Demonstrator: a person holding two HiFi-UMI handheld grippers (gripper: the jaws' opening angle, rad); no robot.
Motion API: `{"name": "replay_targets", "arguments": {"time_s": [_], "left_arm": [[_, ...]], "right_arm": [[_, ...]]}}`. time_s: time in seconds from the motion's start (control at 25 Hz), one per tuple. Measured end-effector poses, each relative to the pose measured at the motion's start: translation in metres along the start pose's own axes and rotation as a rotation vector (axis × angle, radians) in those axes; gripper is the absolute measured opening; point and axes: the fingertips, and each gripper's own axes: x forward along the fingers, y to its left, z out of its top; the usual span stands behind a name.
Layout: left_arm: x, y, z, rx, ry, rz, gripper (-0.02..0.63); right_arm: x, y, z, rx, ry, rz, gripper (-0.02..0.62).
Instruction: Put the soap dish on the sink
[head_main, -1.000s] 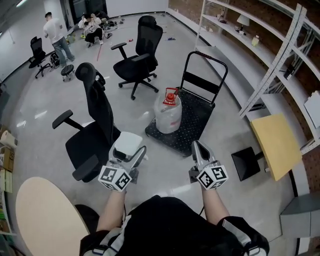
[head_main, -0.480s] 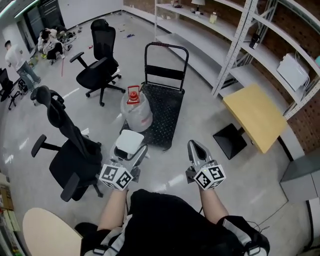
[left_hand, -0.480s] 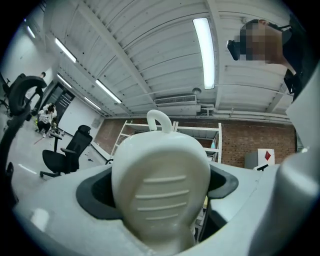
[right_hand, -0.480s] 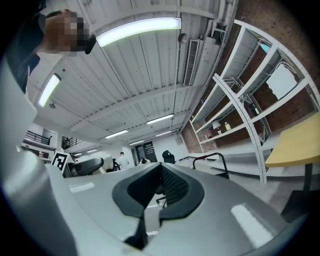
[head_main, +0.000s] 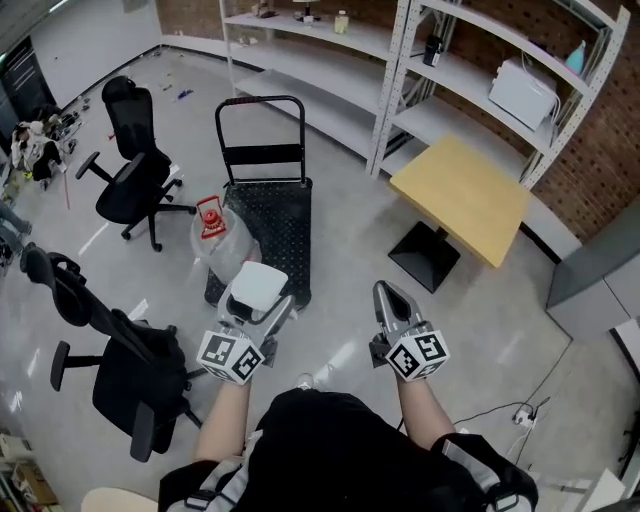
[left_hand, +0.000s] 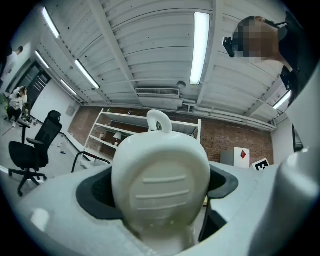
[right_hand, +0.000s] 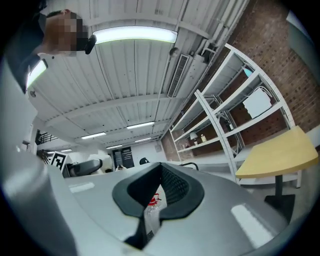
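Here's the left gripper (head_main: 256, 310), held out low in front of the person, jaws clamped on the soap dish (head_main: 257, 286); the left gripper view shows that white dish (left_hand: 160, 185) wedged upright between the dark pads, ribbed face to the camera, small loop at its top; so the dish is up in the air, in the grip, over bare floor; the right gripper (head_main: 388, 298) rides beside it at 3 o'clock, apart from it, jaws drawn nearly together with only a thin slit between them and nothing in it; ahead at 11 o'clock stands a black platform trolley (head_main: 270, 225), a clear water jug (head_main: 212, 235) with a red cap just at its left edge; at 1 o'clock a yellow table (head_main: 462, 198); metal shelving (head_main: 400, 80) runs across 12 o'clock; one black office chair (head_main: 130, 180) at 10 o'clock, another (head_main: 120, 370) close by at 9 o'clock.
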Motion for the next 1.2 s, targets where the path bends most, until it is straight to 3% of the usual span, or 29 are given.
{"name": "replay_targets", "arguments": {"time_s": [0.2, 0.6, 1.2], "left_arm": [[0.035, -0.012, -0.004, -0.016, 0.013, -0.114, 0.474], [0.090, -0.028, -0.018, -0.042, 0.045, -0.266, 0.474], [0.141, -0.044, -0.023, -0.087, 0.059, -0.472, 0.472]], "right_arm": [[-0.018, -0.026, 0.017, -0.017, -0.036, -0.111, 0.006], [-0.043, -0.057, 0.039, -0.078, -0.077, -0.283, 0.006], [-0.068, -0.067, 0.045, -0.101, -0.136, -0.504, 0.006]]}}
